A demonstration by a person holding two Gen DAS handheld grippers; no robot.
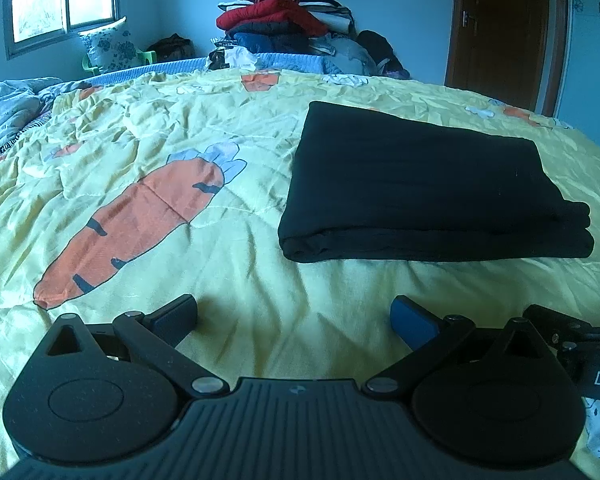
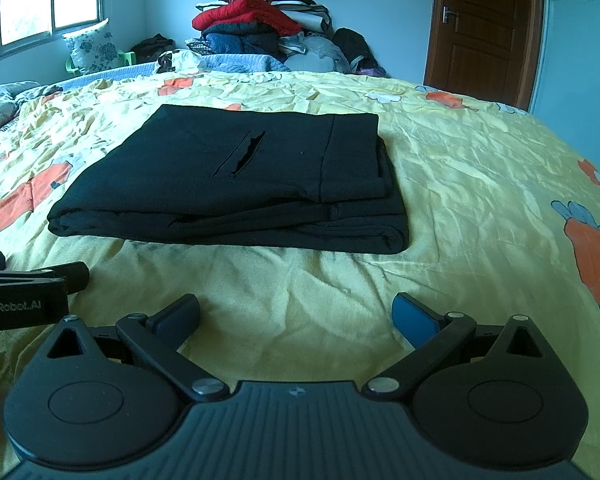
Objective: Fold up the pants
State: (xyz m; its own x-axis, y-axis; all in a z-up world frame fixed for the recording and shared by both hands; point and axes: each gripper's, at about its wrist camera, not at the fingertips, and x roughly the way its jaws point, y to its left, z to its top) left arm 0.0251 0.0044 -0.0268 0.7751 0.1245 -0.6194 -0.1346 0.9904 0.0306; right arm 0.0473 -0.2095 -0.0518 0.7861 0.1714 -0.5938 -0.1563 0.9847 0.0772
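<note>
**Pants folded, both tools clear of the cloth**

I have the black pants [image 2: 228,184] lying as a compact stacked rectangle on the yellow carrot-print bedspread [image 1: 228,320], roughly mid-bed. From the right wrist view I can see several layers at the near edge, a pocket slit [image 2: 242,152] facing up, and the top layer sitting a little short of the one beneath on the right side. That slight offset reads as a finished fold, not a perfect one.

My left tool [image 1: 294,316] hangs low over bare bedspread, its fingers spread wide with nothing between them; the pants sit ahead and to its right. My right tool [image 2: 296,314] is likewise spread and empty, with the bundle directly ahead and near, not touching. Both are held short of the cloth, which I judge sensible: it keeps the fingers from snagging the near fold.

The task looks essentially complete to me. If anything remains, it is squaring the right edge. The pile of clothes [image 2: 260,20] at the far side of the bed is well apart.
</note>
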